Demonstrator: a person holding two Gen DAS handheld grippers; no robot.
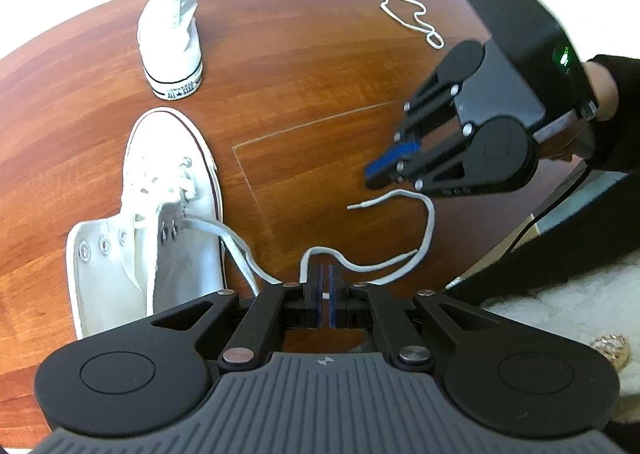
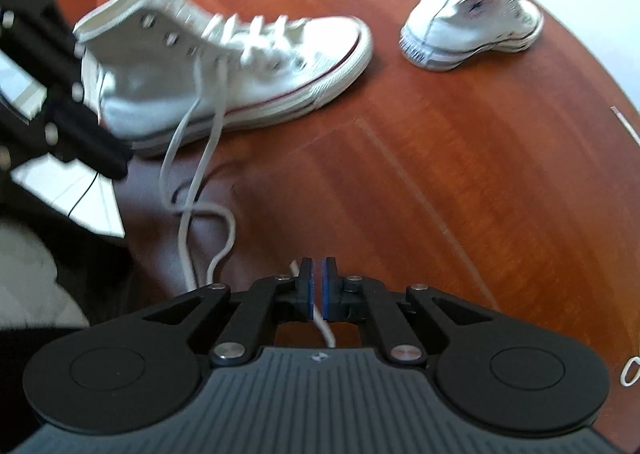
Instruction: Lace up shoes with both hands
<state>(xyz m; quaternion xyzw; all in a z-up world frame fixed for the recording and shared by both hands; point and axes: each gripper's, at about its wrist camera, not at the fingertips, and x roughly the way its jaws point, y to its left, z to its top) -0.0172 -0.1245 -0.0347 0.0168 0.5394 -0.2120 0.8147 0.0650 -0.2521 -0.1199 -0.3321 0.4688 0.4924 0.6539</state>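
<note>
Table (image 1: pixel 360 66): reddish-brown wood, with a thin inlaid line across its middle.
Near shoe (image 1: pixel 160 214): white high-top, standing on the table at the left in the left wrist view, toe pointing away, laced through its lower eyelets only, upper eyelets bare, collar splayed open.
Far shoe (image 1: pixel 172 38): second white high-top, upright, well apart from the near shoe, heel label toward the left camera, no lace visible in its eyelets.
Left gripper (image 1: pixel 325 286): fingers drawn almost together, pinching the lace just beyond the near shoe's side.
Right gripper (image 2: pixel 318 290): low over the table, well apart from the near shoe. In the left wrist view it looks closed and the lace end lies free below it. In its own view a narrow gap remains with lace running through, so whether it has any grip I cannot tell.
Lace (image 1: pixel 400 258): two white strands leave the near shoe's eyelets, one passes through the left fingers, then loops right across the table.
Spare lace (image 1: pixel 400 10): loose and squiggled on the table's far side.
</note>
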